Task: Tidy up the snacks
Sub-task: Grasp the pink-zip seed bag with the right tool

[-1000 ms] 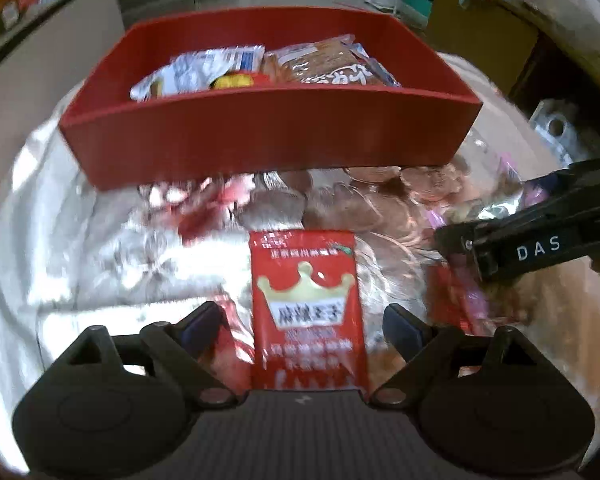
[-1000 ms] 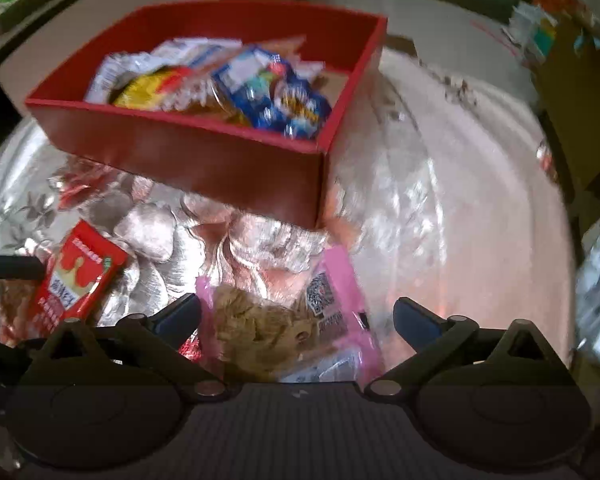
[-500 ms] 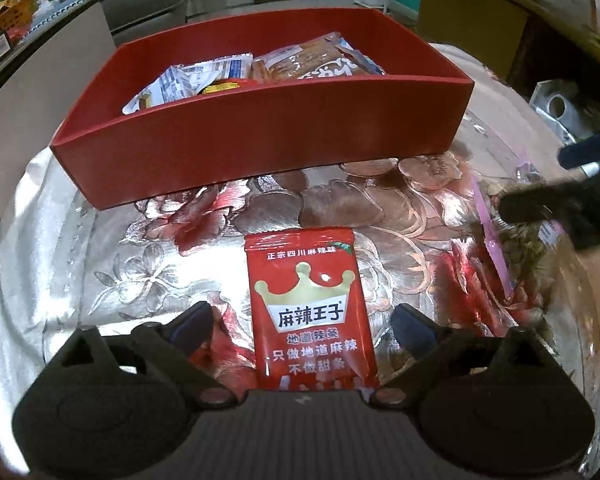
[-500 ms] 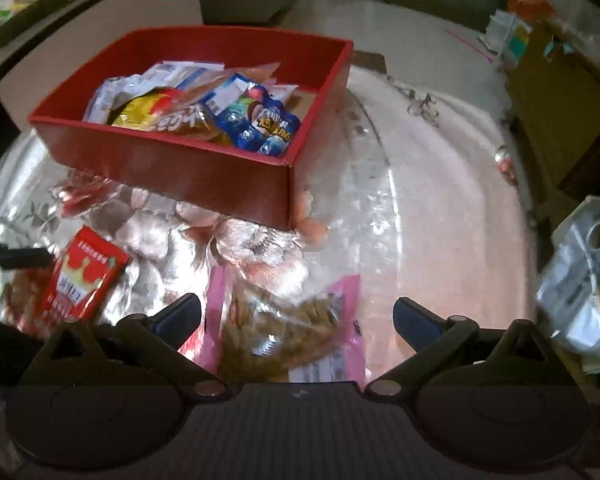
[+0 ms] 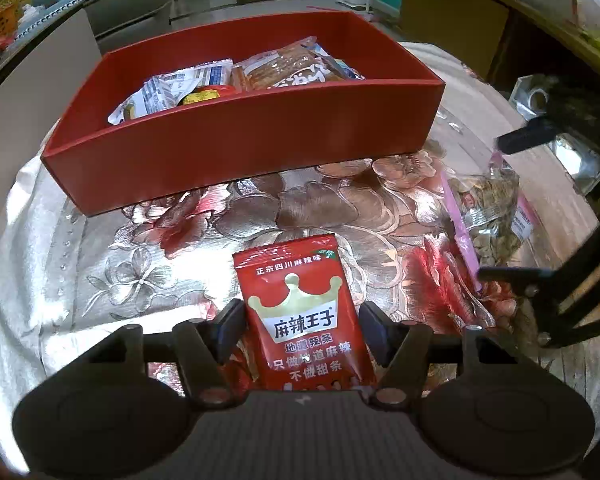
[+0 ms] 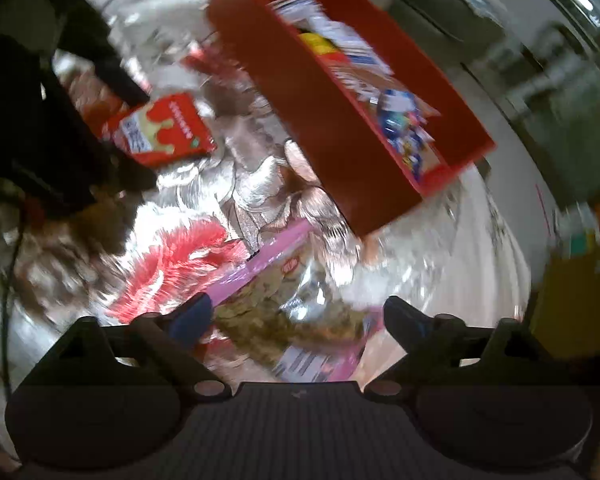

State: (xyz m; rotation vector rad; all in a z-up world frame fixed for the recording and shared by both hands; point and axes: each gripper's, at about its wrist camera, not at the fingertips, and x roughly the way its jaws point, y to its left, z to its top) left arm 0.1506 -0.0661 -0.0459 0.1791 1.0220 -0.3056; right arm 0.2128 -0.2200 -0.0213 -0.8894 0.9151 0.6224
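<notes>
The tabletop [image 5: 100, 280] wears a shiny cloth printed with red and silver flowers. On its far part stands a red box [image 5: 236, 152], open at the top and already holding several wrapped snacks [image 5: 236, 80]: white, orange-brown and blue packets lying loosely together.

Nearer than the box, flat on the cloth, lies a red snack packet [image 5: 306, 316] with a gold crown and white lettering. The left tongs [image 5: 300, 330] straddle its lower half, one pad just beside each long edge; the jaws are closing, and whether the pads already press the foil cannot be told.

To the right of it, well apart from the box, lies a clear bag with pink edges [image 5: 488, 216] filled with pale seeds. In the right wrist view, which is smeared by motion, the same bag [image 6: 284, 308] sits between the right tongs [image 6: 296, 316]. Their jaws stand wide and are closing, with the fingers [image 6: 190, 316] near the bag's pink edge but not gripping it.
</notes>
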